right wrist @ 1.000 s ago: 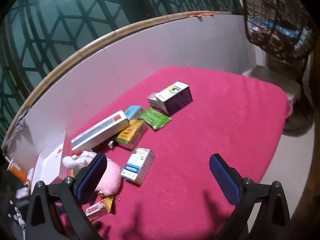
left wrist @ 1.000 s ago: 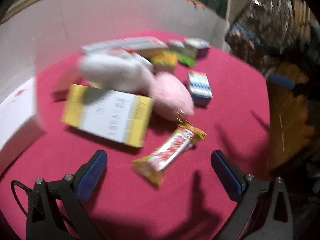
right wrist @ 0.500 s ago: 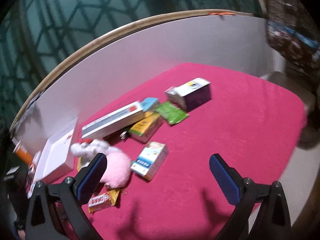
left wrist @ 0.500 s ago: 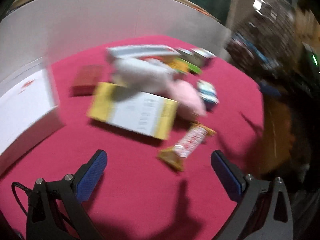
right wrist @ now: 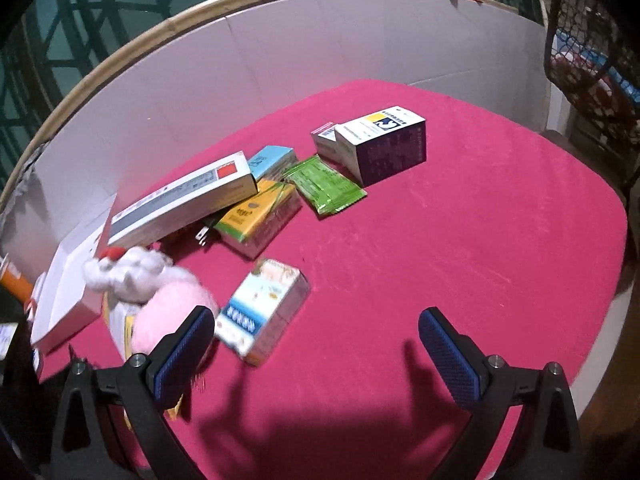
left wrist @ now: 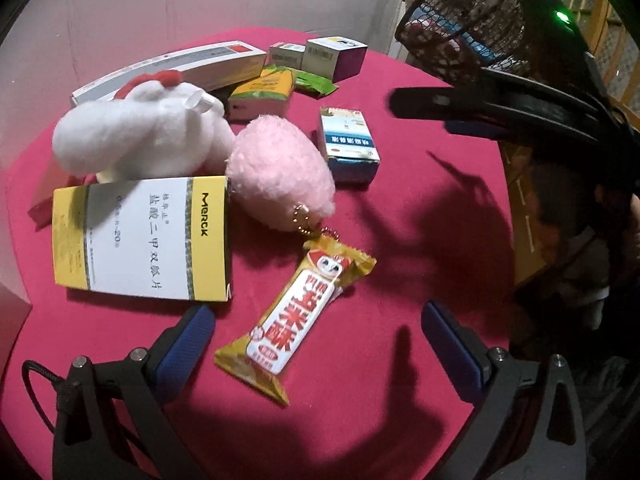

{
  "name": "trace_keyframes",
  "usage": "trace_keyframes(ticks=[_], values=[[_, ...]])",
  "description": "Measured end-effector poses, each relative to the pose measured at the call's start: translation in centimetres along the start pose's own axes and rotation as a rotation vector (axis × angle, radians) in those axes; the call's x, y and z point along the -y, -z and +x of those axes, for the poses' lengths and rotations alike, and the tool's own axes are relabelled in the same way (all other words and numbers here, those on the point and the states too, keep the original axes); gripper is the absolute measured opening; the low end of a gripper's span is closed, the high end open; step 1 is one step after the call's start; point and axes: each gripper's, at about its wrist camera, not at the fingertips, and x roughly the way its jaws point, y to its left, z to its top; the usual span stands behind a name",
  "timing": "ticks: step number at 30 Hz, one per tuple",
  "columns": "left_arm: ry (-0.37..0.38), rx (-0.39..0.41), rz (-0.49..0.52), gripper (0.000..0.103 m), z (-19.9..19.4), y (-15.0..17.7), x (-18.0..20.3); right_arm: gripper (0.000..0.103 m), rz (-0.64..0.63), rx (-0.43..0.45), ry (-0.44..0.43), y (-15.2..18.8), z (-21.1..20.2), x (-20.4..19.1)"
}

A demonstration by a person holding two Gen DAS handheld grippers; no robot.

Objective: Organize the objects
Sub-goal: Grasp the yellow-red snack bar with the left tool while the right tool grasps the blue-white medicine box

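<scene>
Home setting, red-clothed table [right wrist: 500, 240], latticed window [right wrist: 100, 12], wire basket [left wrist: 472, 12]

Red table [left wrist: 400, 240] scattered with medicine boxes, a yellow-and-white box [left wrist: 144, 236] lying flat, white chicken plush [left wrist: 136, 136], pink plush [left wrist: 280, 180] and a snack bar [left wrist: 296, 316]

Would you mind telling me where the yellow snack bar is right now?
In the left wrist view, the yellow snack bar lies on the red cloth between the open left gripper fingers, right of the Merck box.
</scene>
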Motion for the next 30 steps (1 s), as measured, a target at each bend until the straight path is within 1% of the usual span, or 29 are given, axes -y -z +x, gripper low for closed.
trace_keyframes(ticks=[2, 3, 4, 5, 6, 7, 8, 9, 10, 14, 16, 18, 19, 20, 23, 25, 26, 27, 30], values=[[0.002, 0.004, 0.002, 0.09, -0.2, 0.1, -0.1, 0.103, 0.015, -0.018, 0.015, -0.5, 1.1, -0.4], [0.002, 0.007, 0.002, 0.088, -0.3, 0.2, -0.1, 0.103, 0.025, -0.03, 0.028, -0.7, 1.8, -0.7], [0.003, 0.01, 0.001, 0.083, -0.5, 0.4, -0.2, 0.103, 0.032, -0.044, 0.041, -0.8, 2.5, -1.0], [0.007, 0.015, -0.003, 0.076, -0.8, 0.6, -0.4, 0.102, 0.037, -0.055, 0.046, -0.9, 3.2, -1.3], [0.014, 0.02, -0.006, 0.073, -1.1, 0.9, -0.5, 0.1, 0.038, -0.065, 0.059, -0.9, 3.6, -1.5], [0.023, 0.024, -0.008, 0.065, -1.4, 1.1, -0.5, 0.095, 0.038, -0.078, 0.076, -0.9, 4.1, -1.8], [0.041, 0.024, -0.011, 0.06, -1.6, 1.3, -0.5, 0.093, 0.038, -0.086, 0.08, -0.8, 4.5, -2.0], [0.054, 0.022, -0.01, 0.059, -1.8, 1.5, -0.4, 0.092, 0.038, -0.095, 0.077, -0.7, 4.8, -2.2], [0.059, 0.019, -0.004, 0.059, -2.0, 1.7, -0.3, 0.092, 0.03, -0.091, 0.094, -0.6, 4.9, -2.5], [0.035, 0.011, 0.036, 0.059, -2.1, 2.2, 0.8, 0.09, -0.028, -0.081, 0.128, -0.3, 5.0, -3.6], [0.038, 0.011, 0.026, 0.059, -2.2, 2.2, 0.7, 0.088, -0.04, -0.08, 0.127, -0.1, 5.0, -3.6], [0.037, 0.012, 0.005, 0.057, -2.4, 2.3, 0.6, 0.085, -0.047, -0.074, 0.116, 0.1, 4.7, -3.4], [0.031, 0.011, -0.002, 0.053, -2.4, 2.2, 0.6, 0.082, -0.048, -0.073, 0.112, 0.1, 4.6, -3.3], [0.016, 0.012, -0.008, 0.051, -2.0, 1.7, 0.5, 0.081, -0.05, -0.072, 0.108, 0.1, 4.4, -3.2], [-0.013, 0.014, -0.027, 0.049, -2.0, 1.7, 0.4, 0.075, -0.049, -0.072, 0.099, 0.4, 3.9, -2.8], [-0.055, 0.014, -0.023, 0.049, -2.0, 1.8, 0.7, 0.064, -0.061, -0.074, 0.112, 0.6, 3.9, -2.9], [-0.087, 0.015, -0.014, 0.049, -1.9, 1.8, 1.1, 0.063, -0.073, -0.069, 0.125, 0.8, 3.7, -3.0], [-0.103, 0.014, -0.009, 0.049, -1.9, 1.9, 1.1, 0.062, -0.084, -0.065, 0.131, 0.9, 3.7, -3.0], [-0.128, 0.018, -0.008, 0.049, -1.9, 2.0, 1.3, 0.061, -0.09, -0.06, 0.127, 1.1, 3.5, -2.9]])
